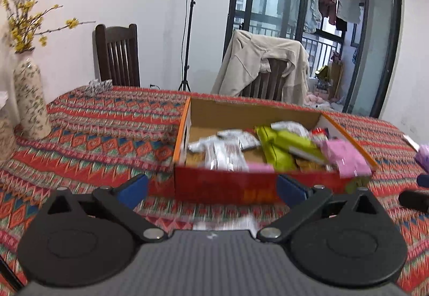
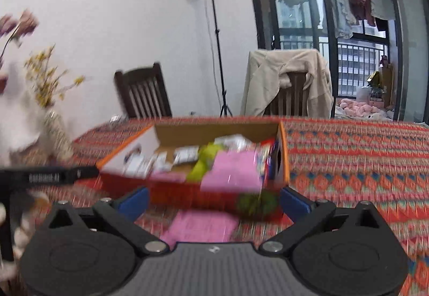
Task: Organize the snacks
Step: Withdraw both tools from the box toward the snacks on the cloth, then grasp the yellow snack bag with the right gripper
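An open cardboard box [image 1: 268,186] with a red front and orange rim sits on the patterned tablecloth; it also shows in the right wrist view [image 2: 171,188]. Inside lie silver-white packets [image 1: 225,147], green packets [image 1: 284,145] and a pink packet [image 1: 346,156]. My left gripper [image 1: 211,188] is open and empty, just in front of the box; a blurred white packet [image 1: 222,225] lies on the cloth near its base. My right gripper [image 2: 214,200] is open before the box's right end; a pink packet [image 2: 201,226] lies on the cloth between its fingers, untouched.
A floral vase [image 1: 30,100] with yellow blossoms stands at the table's left. Two dark chairs [image 1: 118,54] stand behind the table, one draped with a beige coat [image 1: 268,62]. A purple packet [image 1: 423,156] lies at the right edge. The left gripper's black body [image 2: 40,178] shows at left.
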Demonstrator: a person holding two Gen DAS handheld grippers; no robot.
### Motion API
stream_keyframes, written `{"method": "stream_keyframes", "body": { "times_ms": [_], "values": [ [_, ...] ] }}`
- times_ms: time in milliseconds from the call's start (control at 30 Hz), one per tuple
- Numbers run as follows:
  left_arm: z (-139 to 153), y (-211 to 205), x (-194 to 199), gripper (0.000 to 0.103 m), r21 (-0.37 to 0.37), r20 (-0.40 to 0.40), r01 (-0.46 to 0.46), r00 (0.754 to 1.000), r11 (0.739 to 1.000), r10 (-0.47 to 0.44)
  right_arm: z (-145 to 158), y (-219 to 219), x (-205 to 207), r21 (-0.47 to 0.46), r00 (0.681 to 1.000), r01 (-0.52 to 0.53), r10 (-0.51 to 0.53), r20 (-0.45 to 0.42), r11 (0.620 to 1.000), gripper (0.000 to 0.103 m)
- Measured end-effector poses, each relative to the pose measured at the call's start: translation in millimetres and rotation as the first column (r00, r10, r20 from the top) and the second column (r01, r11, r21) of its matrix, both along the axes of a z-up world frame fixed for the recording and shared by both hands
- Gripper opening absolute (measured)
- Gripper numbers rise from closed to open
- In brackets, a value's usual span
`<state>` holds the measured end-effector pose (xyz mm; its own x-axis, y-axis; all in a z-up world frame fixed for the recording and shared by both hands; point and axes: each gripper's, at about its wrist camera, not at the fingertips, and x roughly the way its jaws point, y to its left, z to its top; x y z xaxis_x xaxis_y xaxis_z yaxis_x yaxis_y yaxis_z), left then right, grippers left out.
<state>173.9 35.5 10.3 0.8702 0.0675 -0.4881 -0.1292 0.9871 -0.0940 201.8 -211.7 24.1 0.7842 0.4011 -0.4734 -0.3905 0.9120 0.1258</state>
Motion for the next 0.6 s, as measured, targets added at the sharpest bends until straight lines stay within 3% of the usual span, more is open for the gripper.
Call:
{"method": "stream_keyframes", "body": {
  "times_ms": [300,533,600],
  "values": [
    [-27.3,-3.4,-70.2,0.103,-0.005,-0.033,0.037,0.999,0.999,-0.037,-52.4,11.5,-75.9,-0.044,0.991,-0.042,0.036,-0.126,0.998,0.103],
    [-46.1,-9.7,-93.8,0.103,-0.015,-0.071,0.057,0.996,0.998,-0.058,-81.5,30.1,-103.9,-0.174,0.990,-0.046,0.022,-0.141,0.984,0.101],
    [-47.9,-10.0,-97.6,0.103,-0.017,-0.073,0.058,0.996,0.998,-0.059,-82.9,33.4,-112.5,-0.187,0.996,-0.052,0.036,-0.087,0.981,0.092]
  ]
}}
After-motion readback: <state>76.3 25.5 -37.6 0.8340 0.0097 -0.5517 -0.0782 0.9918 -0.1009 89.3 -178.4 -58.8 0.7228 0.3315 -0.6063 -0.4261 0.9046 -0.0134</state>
